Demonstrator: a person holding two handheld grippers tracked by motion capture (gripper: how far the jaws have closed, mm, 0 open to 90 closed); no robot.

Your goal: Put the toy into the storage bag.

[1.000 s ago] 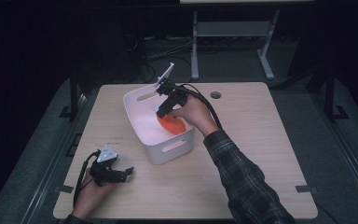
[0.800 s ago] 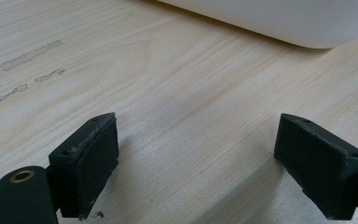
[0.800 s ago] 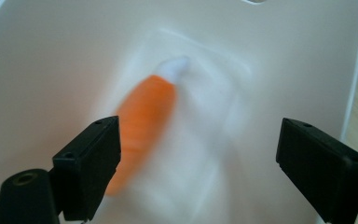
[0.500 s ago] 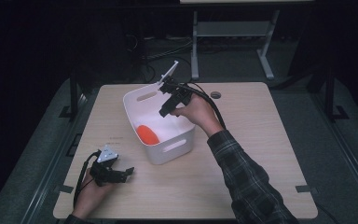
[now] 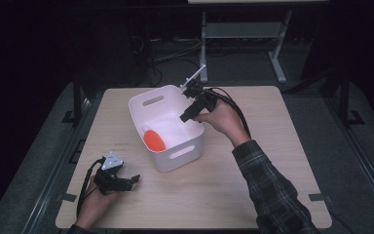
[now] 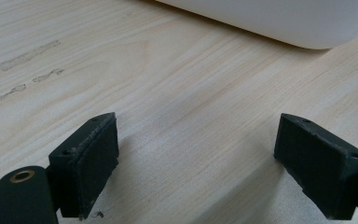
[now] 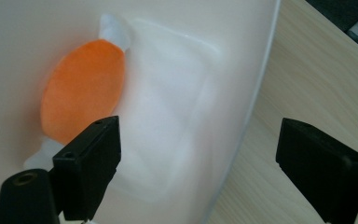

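A white plastic tub (image 5: 175, 156) with cut-out handles stands in the middle of the wooden table. Inside it lies an orange oval piece (image 5: 154, 140) with white ends, like a wrapped sweet (image 7: 81, 91). My right gripper (image 5: 189, 114) hangs open above the tub's right rim (image 7: 256, 88), nothing between its jaws. My left gripper (image 5: 126, 181) rests open on the table near the front left corner, apart from the tub's wall (image 6: 270, 21), with bare wood between its jaws.
The wooden table (image 5: 253, 180) has free room right of and in front of the tub. A round dark cable hole (image 5: 209, 90) sits near the far edge. Dark floor and a white table frame (image 5: 238, 29) lie beyond.
My right gripper has let go of the orange piece and risen back toward the tub's right rim. The piece now lies on the tub's floor. The left gripper has stayed put.
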